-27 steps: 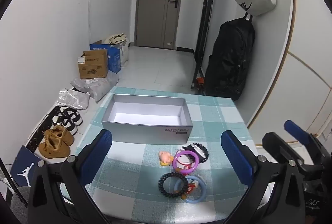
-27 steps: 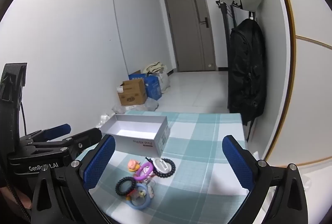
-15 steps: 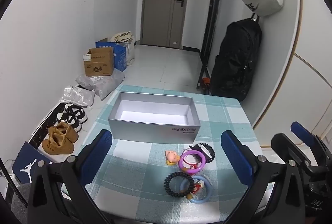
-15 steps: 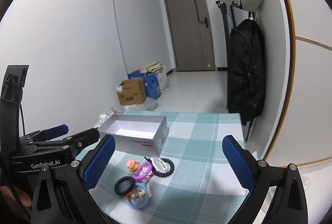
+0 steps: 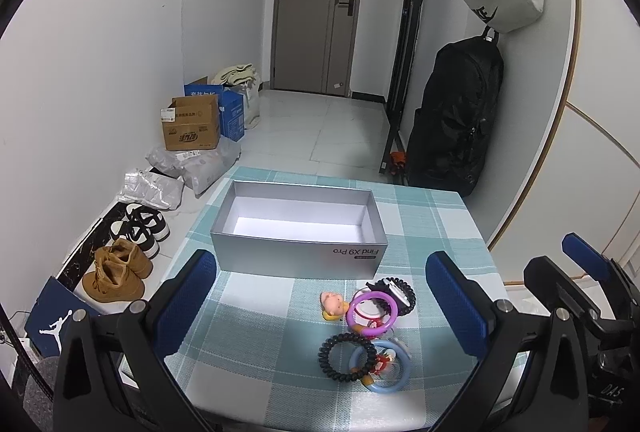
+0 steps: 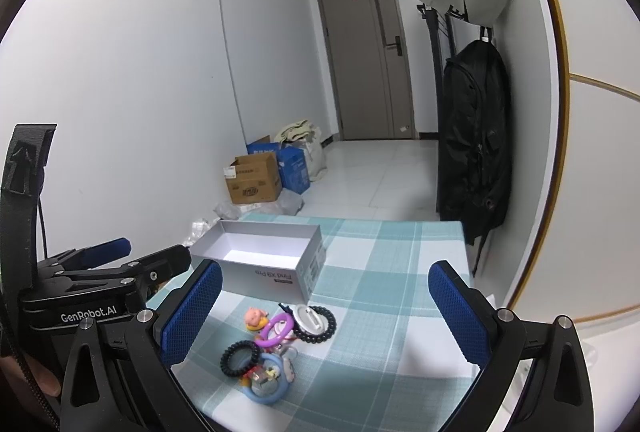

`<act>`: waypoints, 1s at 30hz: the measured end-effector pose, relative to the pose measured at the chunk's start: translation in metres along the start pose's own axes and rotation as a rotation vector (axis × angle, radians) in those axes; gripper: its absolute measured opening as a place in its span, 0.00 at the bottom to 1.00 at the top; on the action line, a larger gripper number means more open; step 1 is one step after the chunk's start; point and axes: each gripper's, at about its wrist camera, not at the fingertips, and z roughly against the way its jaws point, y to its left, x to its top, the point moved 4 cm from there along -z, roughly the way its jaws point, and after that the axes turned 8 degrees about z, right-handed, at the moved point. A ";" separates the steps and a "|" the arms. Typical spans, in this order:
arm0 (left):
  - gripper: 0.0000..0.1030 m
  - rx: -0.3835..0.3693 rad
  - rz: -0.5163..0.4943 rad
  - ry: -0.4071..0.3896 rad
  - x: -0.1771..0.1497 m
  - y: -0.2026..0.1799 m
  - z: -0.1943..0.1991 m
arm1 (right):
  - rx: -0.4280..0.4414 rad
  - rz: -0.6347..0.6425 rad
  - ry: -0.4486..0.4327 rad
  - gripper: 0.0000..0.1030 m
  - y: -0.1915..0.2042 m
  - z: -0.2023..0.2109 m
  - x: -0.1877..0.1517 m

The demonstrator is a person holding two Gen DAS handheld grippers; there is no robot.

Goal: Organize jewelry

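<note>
Bench [image 5: 256, 316] is covered w/ woven checked cloth; box [image 5: 296, 252] is matt silver card; fingers [image 5: 188, 302] are padded w/ textured blue rubber.

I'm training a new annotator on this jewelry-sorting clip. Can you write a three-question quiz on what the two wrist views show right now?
1. True or false: the grey rectangular cardboard box already holds a ring.
2. Which item lies nearest that box? A) light blue plastic ring B) black beaded bracelet with a white disc C) black coiled hair tie
3. Fill in: the left gripper and right gripper both have their jaws ____, with nothing held.

Key: 1 false, the box is empty. 2 B. 3 open.
</note>
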 end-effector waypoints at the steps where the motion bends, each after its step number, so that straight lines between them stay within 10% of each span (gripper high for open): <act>1: 0.99 0.001 0.000 0.000 -0.001 -0.001 0.000 | -0.001 -0.001 -0.001 1.00 0.001 0.000 0.000; 30: 0.99 -0.005 -0.024 0.019 -0.005 -0.007 -0.002 | 0.002 -0.002 0.000 1.00 0.000 0.001 0.000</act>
